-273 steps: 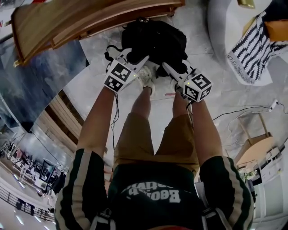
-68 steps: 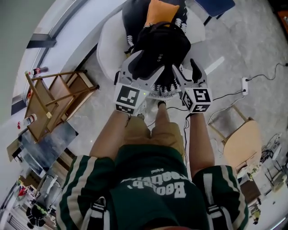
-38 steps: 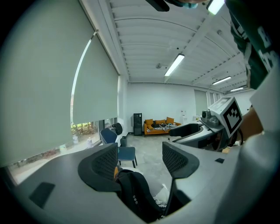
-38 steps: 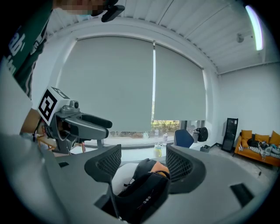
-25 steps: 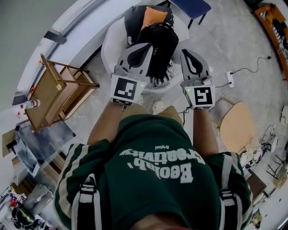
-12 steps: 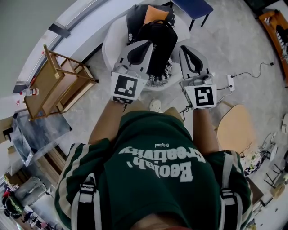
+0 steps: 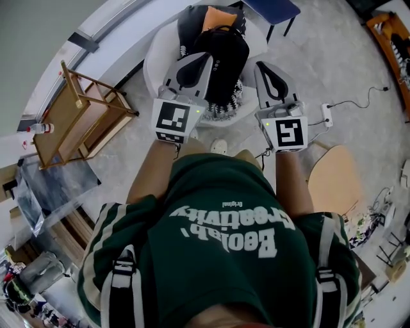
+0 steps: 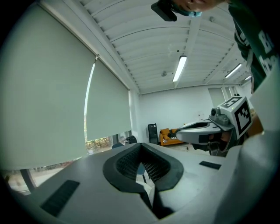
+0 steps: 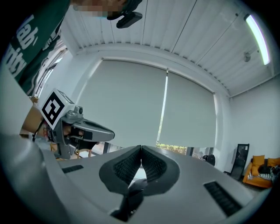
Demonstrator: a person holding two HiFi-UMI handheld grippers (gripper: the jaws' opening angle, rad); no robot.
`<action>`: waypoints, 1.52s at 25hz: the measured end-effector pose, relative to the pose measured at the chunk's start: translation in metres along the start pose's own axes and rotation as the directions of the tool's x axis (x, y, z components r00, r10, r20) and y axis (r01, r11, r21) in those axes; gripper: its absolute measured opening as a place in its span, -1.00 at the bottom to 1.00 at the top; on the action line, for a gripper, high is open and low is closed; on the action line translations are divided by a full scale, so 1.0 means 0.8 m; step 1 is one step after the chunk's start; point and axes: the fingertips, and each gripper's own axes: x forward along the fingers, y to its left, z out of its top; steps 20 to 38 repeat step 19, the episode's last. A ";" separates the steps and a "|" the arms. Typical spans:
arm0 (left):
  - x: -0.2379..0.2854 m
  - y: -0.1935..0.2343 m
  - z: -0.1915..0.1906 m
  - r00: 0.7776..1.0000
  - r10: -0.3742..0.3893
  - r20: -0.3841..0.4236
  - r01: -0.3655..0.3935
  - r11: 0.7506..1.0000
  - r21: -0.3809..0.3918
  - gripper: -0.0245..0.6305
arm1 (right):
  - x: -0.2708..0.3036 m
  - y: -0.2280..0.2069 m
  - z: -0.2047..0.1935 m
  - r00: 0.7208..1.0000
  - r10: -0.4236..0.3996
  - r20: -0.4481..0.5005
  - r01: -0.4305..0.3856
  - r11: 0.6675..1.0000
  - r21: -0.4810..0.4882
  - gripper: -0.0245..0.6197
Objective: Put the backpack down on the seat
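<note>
Head view: 1 black backpack (image 7: 227,51) sits on 1 white seat (image 7: 159,57), upper centre; your left gripper (image 7: 204,59) and right gripper (image 7: 260,66) flank it | Left gripper view: jaws pressed together, empty | Right gripper view: jaws pressed together, empty

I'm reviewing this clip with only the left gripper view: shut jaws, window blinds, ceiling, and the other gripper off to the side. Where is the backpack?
Observer: The head view shows the backpack lying on the white seat.
Operator: Does either gripper hold it?
Observer: No. The right gripper is shut on nothing in its own view, like your left gripper.
Operator: Anything else on that seat?
Observer: An orange cushion sits just beyond the backpack.
</note>
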 end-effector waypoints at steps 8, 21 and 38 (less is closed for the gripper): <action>0.000 -0.012 0.001 1.000 0.008 -0.016 -0.007 0.999 0.038 -0.87 | -0.013 -0.007 -0.002 1.000 -0.018 -0.025 0.018 1.000 0.004 -0.82; 0.005 -0.011 -0.004 0.999 0.018 -0.036 -0.017 1.000 0.026 -0.87 | -0.013 -0.014 -0.007 0.999 -0.030 -0.038 0.030 0.999 0.017 -0.82; 0.005 -0.011 -0.004 0.999 0.018 -0.036 -0.017 1.000 0.026 -0.87 | -0.013 -0.014 -0.007 0.999 -0.030 -0.038 0.030 0.999 0.017 -0.82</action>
